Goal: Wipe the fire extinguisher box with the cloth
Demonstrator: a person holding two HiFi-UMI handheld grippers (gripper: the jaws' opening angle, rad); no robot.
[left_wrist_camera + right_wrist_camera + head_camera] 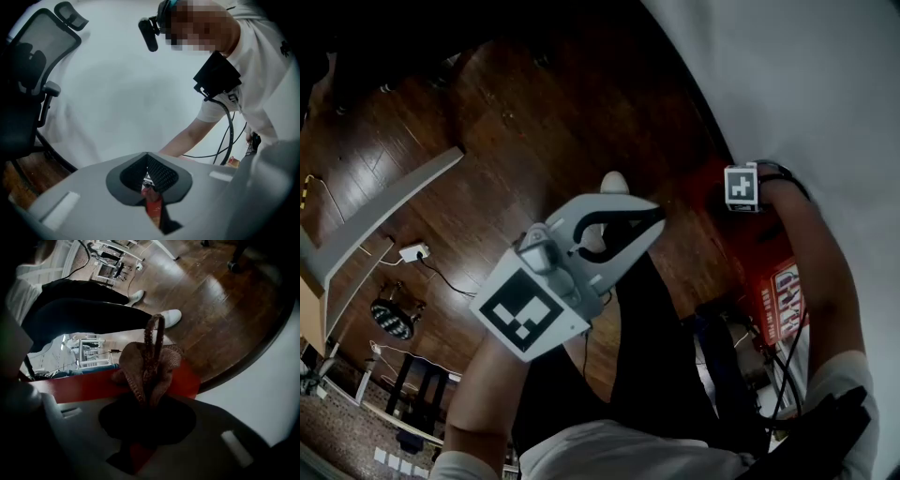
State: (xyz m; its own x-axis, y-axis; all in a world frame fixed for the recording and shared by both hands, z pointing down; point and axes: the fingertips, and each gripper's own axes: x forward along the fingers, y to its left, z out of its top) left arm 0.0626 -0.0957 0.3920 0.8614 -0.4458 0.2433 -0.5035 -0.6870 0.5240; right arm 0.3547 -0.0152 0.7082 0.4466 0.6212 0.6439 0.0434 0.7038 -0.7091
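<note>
Brown knitted cloth, bunched, was clamped in the right gripper and pressed on the top edge of the red fire extinguisher box, which stood beside the white wall. Left gripper, jaws together on nothing, hung apart above the wood floor. Advised: firm contact, overlapping strokes along the edge, cloth spread flatter.

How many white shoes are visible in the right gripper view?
2. One white shoe sits just beyond the cloth; the other shoe is farther back, up and left of it. No others appear hidden.
</note>
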